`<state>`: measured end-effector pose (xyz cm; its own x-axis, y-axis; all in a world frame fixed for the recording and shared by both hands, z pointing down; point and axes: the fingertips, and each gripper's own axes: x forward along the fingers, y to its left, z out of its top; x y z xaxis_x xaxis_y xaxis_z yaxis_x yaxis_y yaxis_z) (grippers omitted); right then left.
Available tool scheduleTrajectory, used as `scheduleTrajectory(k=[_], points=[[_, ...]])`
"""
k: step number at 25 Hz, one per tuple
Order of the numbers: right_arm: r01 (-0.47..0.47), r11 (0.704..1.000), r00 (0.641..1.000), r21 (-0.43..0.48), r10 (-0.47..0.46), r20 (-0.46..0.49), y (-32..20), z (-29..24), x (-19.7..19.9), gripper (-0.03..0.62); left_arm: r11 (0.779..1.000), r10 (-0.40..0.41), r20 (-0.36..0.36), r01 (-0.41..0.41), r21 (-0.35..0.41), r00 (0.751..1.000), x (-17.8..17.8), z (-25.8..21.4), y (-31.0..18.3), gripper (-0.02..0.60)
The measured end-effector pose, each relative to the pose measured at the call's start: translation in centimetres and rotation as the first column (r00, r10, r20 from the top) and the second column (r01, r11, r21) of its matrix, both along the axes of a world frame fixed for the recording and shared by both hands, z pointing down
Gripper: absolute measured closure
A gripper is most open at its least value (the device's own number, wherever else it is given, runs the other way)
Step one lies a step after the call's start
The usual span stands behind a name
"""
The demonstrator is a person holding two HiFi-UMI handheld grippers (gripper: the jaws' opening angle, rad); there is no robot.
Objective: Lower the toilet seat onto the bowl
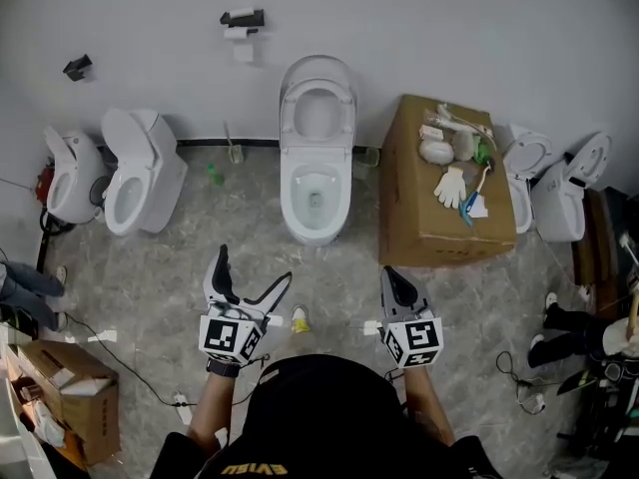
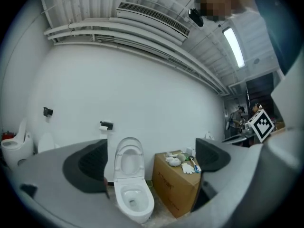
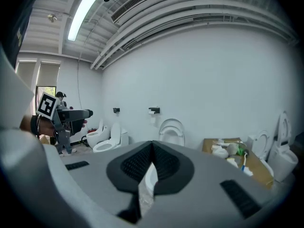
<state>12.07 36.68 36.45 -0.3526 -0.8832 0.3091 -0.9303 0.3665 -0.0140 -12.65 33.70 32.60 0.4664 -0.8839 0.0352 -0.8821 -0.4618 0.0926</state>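
A white toilet (image 1: 316,193) stands against the far wall at the middle of the head view. Its seat and lid (image 1: 318,108) are raised and lean back on the wall, and the bowl (image 1: 316,196) is uncovered. My left gripper (image 1: 256,264) is held low over the floor, short of the bowl, with its jaws wide open and empty. In the left gripper view the toilet (image 2: 130,196) and its upright seat (image 2: 129,160) show between the two pads (image 2: 88,167). My right gripper (image 1: 389,272) is shut on nothing, to the right of the left one. The raised seat (image 3: 171,129) shows far off in the right gripper view.
A cardboard box (image 1: 439,223) stands right of the toilet, carrying gloves (image 1: 451,186), a brush and cleaning items. Other toilets stand at the left (image 1: 140,173) and the right (image 1: 559,193). A paper holder (image 1: 243,18) is on the wall. Another box (image 1: 70,392) and cables lie at lower left.
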Motion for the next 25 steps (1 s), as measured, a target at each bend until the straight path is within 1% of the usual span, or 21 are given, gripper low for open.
scheduleTrajectory(k=[2,4,7,10,13,15,18,22,25], points=[[-0.003,1.000,1.000,0.007,0.003,0.007,-1.7,-0.6,-0.7,0.602,1.000,-0.006,-0.012,0.006,0.008,1.000,-1.3,-0.4,-1.9,0.002],[-0.010,1.000,1.000,0.010,0.010,0.026,-3.5,-0.9,-1.4,0.602,1.000,-0.015,0.001,0.015,0.014,1.000,-2.6,-0.5,-4.0,0.002],[-0.033,0.999,0.999,0.008,0.033,0.029,-5.6,-0.9,-2.1,0.602,1.000,-0.015,0.018,0.015,0.017,1.000,-4.2,-0.3,-6.5,0.002],[-0.050,0.999,0.999,0.011,0.049,0.023,-7.6,-1.0,-3.0,0.602,1.000,0.011,-0.008,-0.011,0.025,1.000,-5.2,-0.5,-8.5,0.002],[-0.074,0.997,0.997,0.014,0.074,0.021,-10.1,-1.2,-3.4,0.602,0.998,0.052,-0.014,-0.052,0.034,0.999,-5.3,-0.9,-10.5,0.002],[-0.077,0.997,0.997,0.009,0.077,0.017,-11.1,-1.2,-4.1,0.602,0.995,0.093,-0.020,-0.092,0.037,0.995,-5.0,-0.9,-11.4,0.002],[-0.058,0.998,0.998,-0.007,0.058,0.003,-11.9,-0.7,-5.7,0.602,0.989,0.142,0.006,-0.142,0.046,0.990,-4.3,-0.4,-12.2,0.002],[-0.066,0.997,0.998,-0.046,0.066,-0.003,-12.6,0.7,-6.0,0.602,0.988,0.154,-0.001,-0.154,0.031,0.988,-4.0,0.7,-13.4,0.002],[-0.074,0.996,0.997,-0.048,0.074,-0.002,-14.1,0.8,-6.0,0.602,0.987,0.155,0.020,-0.156,0.027,0.988,-4.2,1.2,-14.7,0.002]])
